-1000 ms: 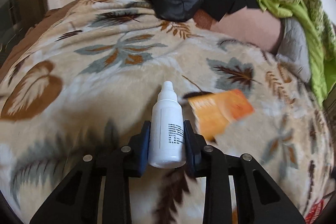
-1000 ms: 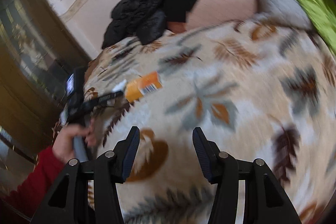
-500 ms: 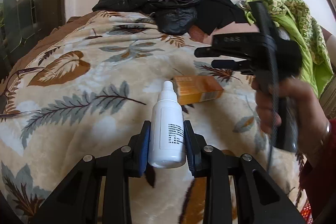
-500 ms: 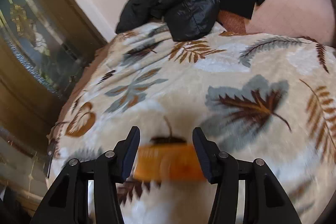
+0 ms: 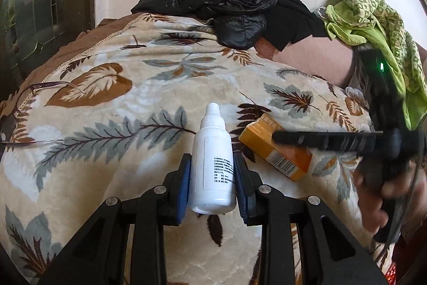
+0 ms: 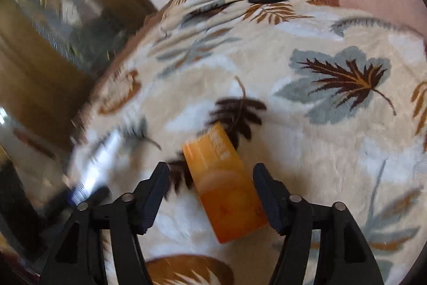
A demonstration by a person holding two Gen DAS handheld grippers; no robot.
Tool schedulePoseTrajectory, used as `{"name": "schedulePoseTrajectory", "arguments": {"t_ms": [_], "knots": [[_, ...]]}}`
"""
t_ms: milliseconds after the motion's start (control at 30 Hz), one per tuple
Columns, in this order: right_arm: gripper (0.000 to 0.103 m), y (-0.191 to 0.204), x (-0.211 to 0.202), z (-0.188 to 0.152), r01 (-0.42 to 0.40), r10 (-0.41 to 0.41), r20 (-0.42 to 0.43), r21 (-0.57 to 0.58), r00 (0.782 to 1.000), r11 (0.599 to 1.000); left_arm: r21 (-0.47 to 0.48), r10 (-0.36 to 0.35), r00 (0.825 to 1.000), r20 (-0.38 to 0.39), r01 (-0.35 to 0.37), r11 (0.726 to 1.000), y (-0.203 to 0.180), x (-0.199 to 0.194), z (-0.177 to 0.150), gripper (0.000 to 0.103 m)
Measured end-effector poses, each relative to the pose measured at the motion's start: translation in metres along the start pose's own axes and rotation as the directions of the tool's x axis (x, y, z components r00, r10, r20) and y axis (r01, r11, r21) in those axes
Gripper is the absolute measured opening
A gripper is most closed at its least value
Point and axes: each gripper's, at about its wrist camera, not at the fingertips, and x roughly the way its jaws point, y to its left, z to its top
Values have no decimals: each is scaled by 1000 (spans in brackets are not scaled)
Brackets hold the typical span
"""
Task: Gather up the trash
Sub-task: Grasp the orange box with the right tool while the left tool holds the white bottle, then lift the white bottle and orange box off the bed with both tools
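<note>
My left gripper is shut on a small white dropper bottle, nozzle pointing away, held above a leaf-patterned blanket. An orange carton with a barcode lies on the blanket just right of the bottle. In the right wrist view the same orange carton lies between the fingers of my right gripper, whose jaws are opening. Gaps show on both sides and the pads do not press it. From the left wrist view, the right gripper's finger reaches over the carton, with a hand holding it.
A black jacket lies heaped at the far end of the bed. Green cloth hangs at the right. Eyeglasses rest on the blanket at the left edge. A dark wooden cabinet stands left of the bed.
My right gripper has dropped onto the orange carton, its jaws spreading wider around it. My left gripper drifted slightly, still holding the bottle; the right gripper now sits lower in its view.
</note>
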Motion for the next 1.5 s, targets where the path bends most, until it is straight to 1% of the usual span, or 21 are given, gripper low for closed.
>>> {"name": "schedulePoseTrajectory", "arguments": {"t_ms": [100,133,167,233,367,400,467,600,667,733,800,833,933,967,1067,1200,1333,1500], "knots": [[69,7,16,-10,64,-65,-37,-33,997,997,5,5,1000,10,-6,1000,-1,-3,-1,29],[61,7,18,-13,96,-98,-34,-43,995,994,9,7,1000,12,-7,1000,-2,-3,-1,29],[55,10,18,-17,135,-136,-18,-59,991,989,10,8,1000,13,-8,1000,-2,-4,-2,29],[52,13,8,-25,175,-175,11,-51,985,983,16,1,1000,12,-1,1000,-3,-5,-3,29],[52,12,-36,-53,217,-221,96,56,970,975,57,-7,1000,15,6,998,-14,-8,-8,29],[52,12,-50,-64,231,-241,116,90,964,969,69,-14,1000,18,13,998,-18,-10,-10,29],[52,13,-77,-88,233,-256,149,156,955,960,95,-23,1000,21,21,995,-26,-14,-14,29],[52,19,-123,-138,250,-310,207,272,928,929,155,-46,998,34,40,987,-49,-29,-28,29],[52,25,-142,-163,273,-349,229,307,909,912,182,-61,997,46,52,982,-61,-40,-37,29],[52,30,-154,-181,283,-372,249,329,894,901,207,-71,996,45,60,977,-72,-50,-49,29],[52,33,-162,-197,282,-383,259,352,887,892,219,-87,996,36,77,973,-79,-59,-60,29],[52,33,-164,-201,277,-382,263,361,886,890,231,-90,995,35,80,970,-84,-63,-66,29],[52,36,-179,-211,291,-408,305,363,861,885,279,-97,994,45,81,957,-98,-75,-81,29],[52,36,-182,-213,290,-409,312,364,857,885,300,-94,994,55,74,951,-103,-78,-85,29],[52,30,-185,-215,273,-408,326,388,853,880,343,-82,994,79,50,938,-112,-82,-92,29],[52,25,-190,-217,241,-396,350,412,849,879,364,-63,993,104,21,931,-115,-83,-94,29],[52,27,-190,-217,237,-396,358,413,846,879,372,-55,992,109,11,928,-115,-81,-93,29],[52,29,-184,-213,240,-391,352,402,850,884,390,-56,991,120,5,921,-115,-80,-94,29]]}}
